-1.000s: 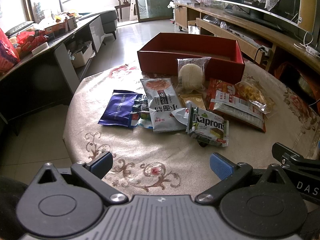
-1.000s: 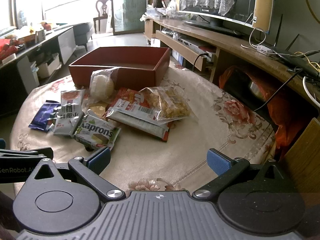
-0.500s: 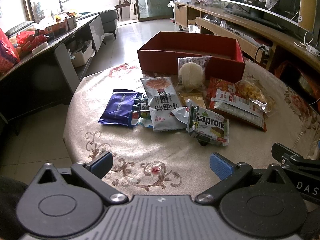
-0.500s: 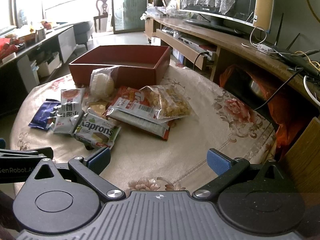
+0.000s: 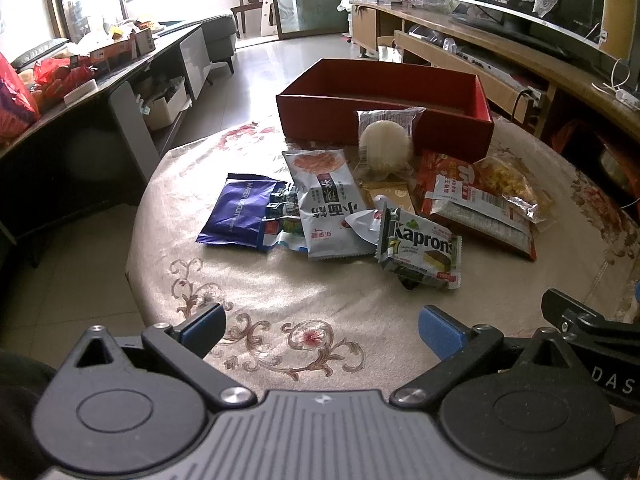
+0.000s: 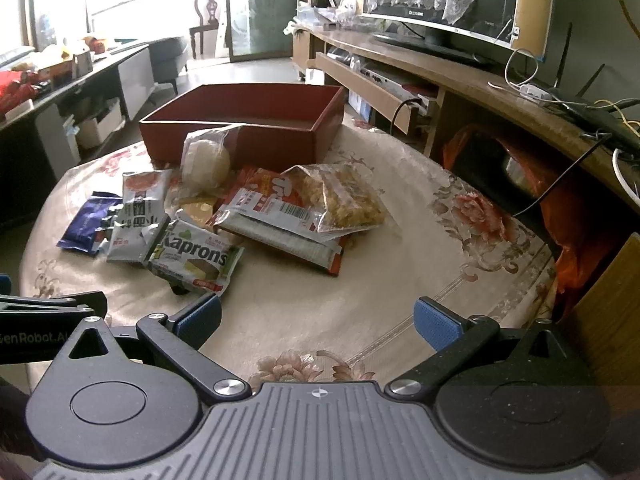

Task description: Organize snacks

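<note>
A pile of snack packets lies on the round table in front of an empty red box. Among them are a Kaprons wafer pack, a white noodle packet, a blue wafer packet, a round white cake in clear wrap, a red-and-white packet and a clear bag of yellow snacks. My left gripper and right gripper hover open near the table's front edge, holding nothing.
The tablecloth has a floral pattern. A long dark side table stands to the left, and a wooden TV bench with cables runs along the right. An orange bag sits beside the table on the right.
Both grippers have crept slightly forward toward the snack pile; the packets sit a little nearer in view. Nothing on the table has moved and both stay open.
</note>
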Tool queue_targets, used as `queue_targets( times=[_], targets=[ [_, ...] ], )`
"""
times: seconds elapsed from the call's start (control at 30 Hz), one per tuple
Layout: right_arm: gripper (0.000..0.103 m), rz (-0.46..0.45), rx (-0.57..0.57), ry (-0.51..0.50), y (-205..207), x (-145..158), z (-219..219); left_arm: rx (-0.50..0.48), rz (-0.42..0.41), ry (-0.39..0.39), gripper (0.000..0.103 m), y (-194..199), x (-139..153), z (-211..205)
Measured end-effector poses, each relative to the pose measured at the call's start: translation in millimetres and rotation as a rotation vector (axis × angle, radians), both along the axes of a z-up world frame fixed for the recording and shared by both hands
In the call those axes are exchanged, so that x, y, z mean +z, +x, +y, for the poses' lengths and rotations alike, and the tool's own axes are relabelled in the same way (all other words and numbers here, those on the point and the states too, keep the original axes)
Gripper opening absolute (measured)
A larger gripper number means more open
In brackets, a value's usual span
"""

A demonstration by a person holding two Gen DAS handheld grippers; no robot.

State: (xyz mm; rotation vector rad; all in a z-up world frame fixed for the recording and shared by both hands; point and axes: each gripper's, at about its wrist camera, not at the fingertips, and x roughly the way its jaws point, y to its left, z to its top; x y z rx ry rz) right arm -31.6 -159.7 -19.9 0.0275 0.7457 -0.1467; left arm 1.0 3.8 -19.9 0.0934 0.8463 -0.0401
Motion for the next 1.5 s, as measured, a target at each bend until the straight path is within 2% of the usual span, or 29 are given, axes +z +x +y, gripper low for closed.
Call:
queue_targets(
  times=[1.17, 1.4, 1.5],
  targets=[
    [0.103, 0.067, 0.032, -0.007, 17.9, -12.2, 5.1, 0.017, 0.079, -0.010, 0.100, 20.6, -11.8, 0.9],
    [0.103, 0.075, 0.128, 0.027, 35.3, -3.0, -6.6, 0.002, 0.087, -0.051, 0.101, 34.8, -6.0, 9.7],
    [0.103, 0.057, 0.201, -0.039, 53.8, 4.6, -10.7, -0.019, 0.104, -0.062, 0.101, 42.8, -7.1, 8.5]
  ],
)
